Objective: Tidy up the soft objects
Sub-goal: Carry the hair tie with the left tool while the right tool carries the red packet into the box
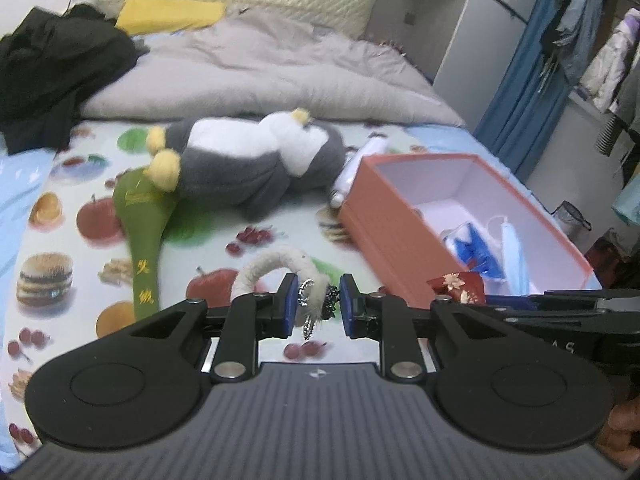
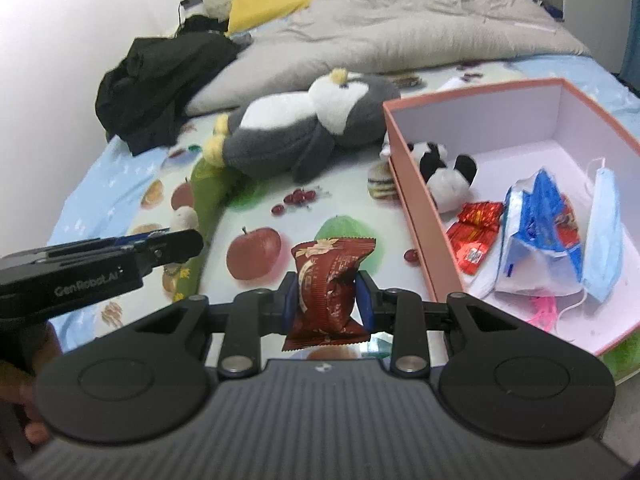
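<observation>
My left gripper [image 1: 319, 306] stands around the metal charm end of a white fuzzy loop [image 1: 276, 270]; gaps show beside both pads, so it is open. My right gripper [image 2: 327, 298] is shut on a dark red snack packet [image 2: 328, 284], held upright above the bed, left of the pink box [image 2: 416, 220]. The packet also shows in the left wrist view [image 1: 456, 286] beside the box [image 1: 384, 232]. The box holds a small panda plush [image 2: 444, 176], a red wrapper [image 2: 476, 228], a blue-white bag [image 2: 536, 224] and a face mask [image 2: 604, 224]. A grey penguin plush [image 1: 248, 160] lies behind.
A green fabric pouch [image 1: 144, 224] lies left of the penguin. A grey duvet [image 1: 260, 68], black clothes [image 1: 52, 72] and a yellow item [image 1: 168, 12] lie at the far end of the fruit-print sheet [image 1: 80, 216]. A white tube [image 1: 356, 168] lies behind the box. Clothes hang at right [image 1: 592, 40].
</observation>
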Motion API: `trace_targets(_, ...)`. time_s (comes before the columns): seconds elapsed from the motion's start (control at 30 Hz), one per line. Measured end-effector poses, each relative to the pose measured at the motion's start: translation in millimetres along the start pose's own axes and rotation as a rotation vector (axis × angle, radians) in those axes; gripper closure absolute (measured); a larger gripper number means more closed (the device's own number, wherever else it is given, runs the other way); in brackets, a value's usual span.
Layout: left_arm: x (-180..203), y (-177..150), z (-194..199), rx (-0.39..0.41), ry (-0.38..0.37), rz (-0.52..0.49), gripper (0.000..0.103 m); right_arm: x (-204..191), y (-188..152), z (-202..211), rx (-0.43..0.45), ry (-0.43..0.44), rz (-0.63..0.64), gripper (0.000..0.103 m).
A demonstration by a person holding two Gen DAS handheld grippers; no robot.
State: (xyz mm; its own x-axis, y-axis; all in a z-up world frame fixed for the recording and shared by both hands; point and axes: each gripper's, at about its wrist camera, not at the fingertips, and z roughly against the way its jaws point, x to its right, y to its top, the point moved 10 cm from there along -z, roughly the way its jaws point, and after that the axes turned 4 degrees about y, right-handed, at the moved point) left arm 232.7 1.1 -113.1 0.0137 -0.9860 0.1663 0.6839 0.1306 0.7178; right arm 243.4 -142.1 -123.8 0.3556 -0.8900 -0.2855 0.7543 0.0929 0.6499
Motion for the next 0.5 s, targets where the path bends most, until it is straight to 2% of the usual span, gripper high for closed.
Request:
trace_targets(0.27,43.7,11.8,18.2,0.043,-0.064,-0.052,0.077,5.7,5.8,39.3,0.076,-0.022,-0.007,0.069)
trace_targets(0.5,85.7,5.7,25.9,0.039,-0.138,-0.095,0.077,26.9,-0.7,74.3,0.131,-0.078,-0.044,0.069)
